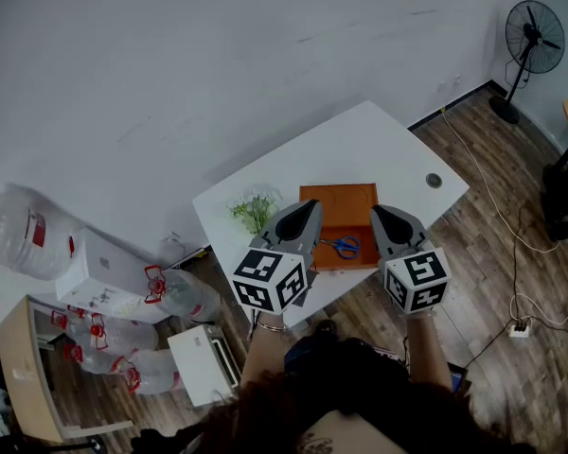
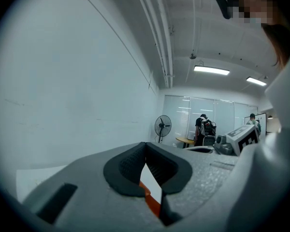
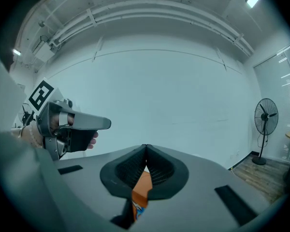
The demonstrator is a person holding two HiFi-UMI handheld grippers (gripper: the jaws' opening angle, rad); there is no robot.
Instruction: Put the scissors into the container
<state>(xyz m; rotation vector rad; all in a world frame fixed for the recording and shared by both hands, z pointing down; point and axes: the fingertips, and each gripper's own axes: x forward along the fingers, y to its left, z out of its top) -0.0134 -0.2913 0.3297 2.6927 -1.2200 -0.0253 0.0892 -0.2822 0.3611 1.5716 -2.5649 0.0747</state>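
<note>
On the white table [image 1: 379, 145] stands an orange container [image 1: 339, 211]. The blue-handled scissors [image 1: 344, 246] lie inside it near its front edge. My left gripper [image 1: 311, 208] hovers over the container's left side and my right gripper [image 1: 375, 212] over its right side. Both are shut with nothing in them. In the left gripper view the left gripper [image 2: 145, 144] has its pads touching, and a strip of the orange container [image 2: 152, 199] shows below them. In the right gripper view the right gripper [image 3: 145, 147] is also shut, with the container [image 3: 143, 185] and a bit of the blue scissors [image 3: 137, 210] below.
A small green plant [image 1: 255, 210] stands on the table left of the container, and a cable hole [image 1: 434, 180] lies to the right. Large water bottles [image 1: 24, 230] and white boxes [image 1: 104, 272] crowd the floor at left. A fan [image 1: 534, 38] and a power strip [image 1: 519, 328] are at right.
</note>
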